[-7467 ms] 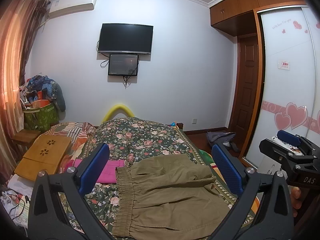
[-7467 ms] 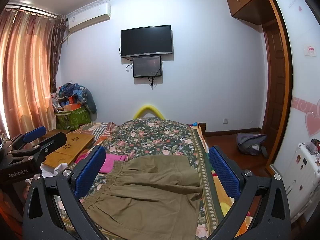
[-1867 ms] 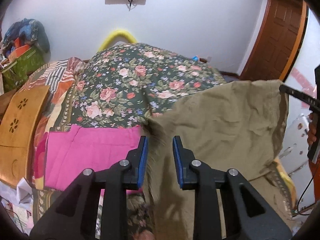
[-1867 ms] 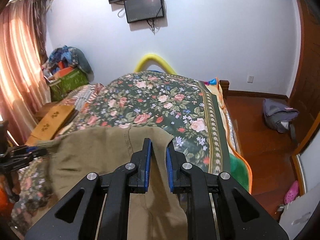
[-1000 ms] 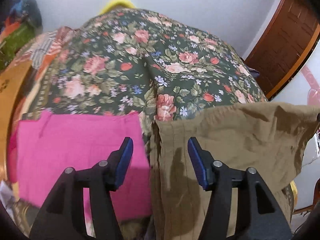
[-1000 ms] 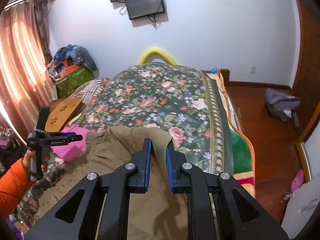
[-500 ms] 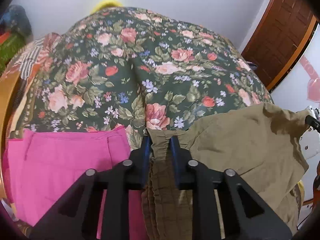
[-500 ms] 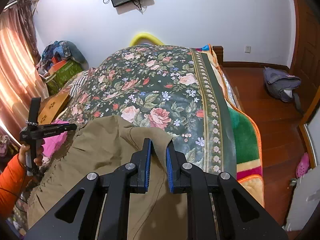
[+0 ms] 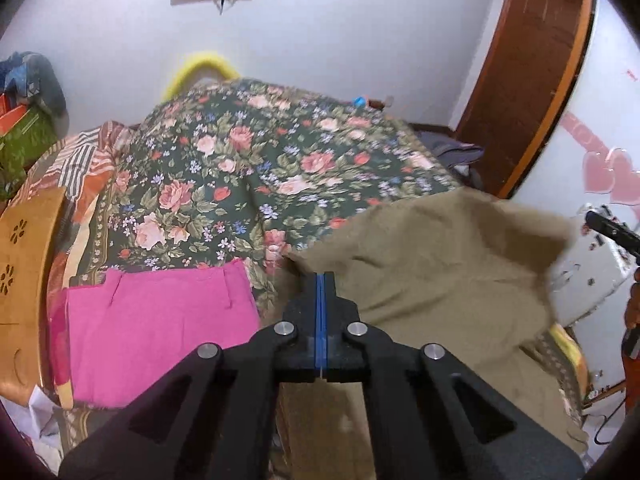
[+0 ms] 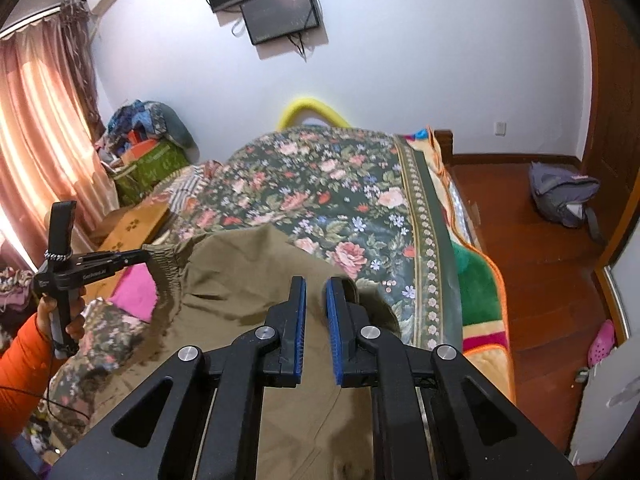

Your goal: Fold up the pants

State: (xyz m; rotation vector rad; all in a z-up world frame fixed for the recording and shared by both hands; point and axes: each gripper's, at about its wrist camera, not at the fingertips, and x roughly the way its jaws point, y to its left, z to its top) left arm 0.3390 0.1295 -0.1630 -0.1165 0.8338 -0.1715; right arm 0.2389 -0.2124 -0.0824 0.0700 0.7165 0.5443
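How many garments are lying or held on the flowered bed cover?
2: olive-brown cotton pants at the right, held by both grippers; flat pink garment at the left beside them. Others may be hidden.

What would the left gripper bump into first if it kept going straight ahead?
Probably the flowery blanket on the bed. The left gripper, shut on the khaki pants, points down toward it, just past the pink cloth; depth is hard to judge.

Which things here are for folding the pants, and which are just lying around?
For the job:
- olive pants
- left gripper, shut on the waistband
- right gripper, shut on the other edge
- floral bedspread

Just lying around:
- pink garment
- wooden lap desk
- grey backpack
- pink slipper
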